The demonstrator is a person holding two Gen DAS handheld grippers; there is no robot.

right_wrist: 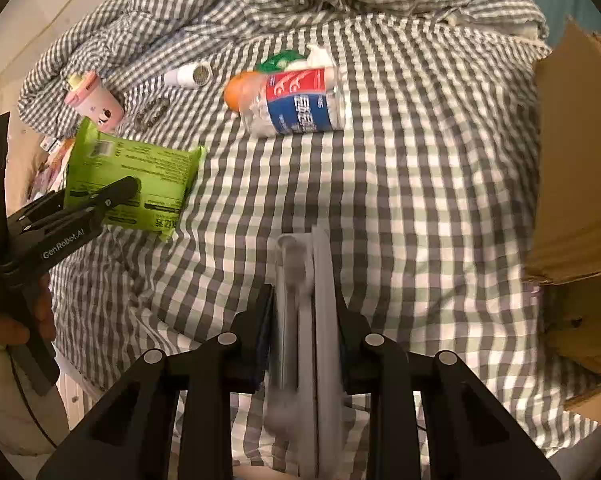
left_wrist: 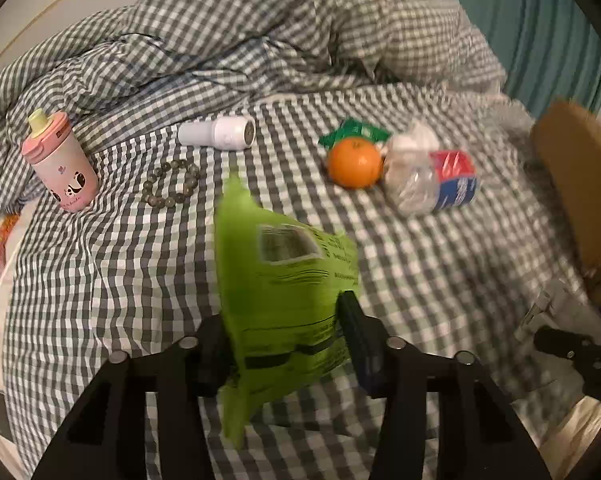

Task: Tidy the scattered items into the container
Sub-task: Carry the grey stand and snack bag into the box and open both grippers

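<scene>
My left gripper is shut on a green snack packet and holds it above the checked bed; it also shows in the right wrist view. My right gripper is shut on a white boxed item, blurred, with a clear window. On the bed lie an orange, a clear plastic bottle with a red and blue label, a white tube, a bead bracelet, a pink panda cup and a green wrapper. The cardboard box stands at the right.
A rumpled checked duvet is piled at the back of the bed. Colourful packets lie at the bed's left edge. The right gripper's tip shows at the lower right of the left wrist view. A teal wall is behind.
</scene>
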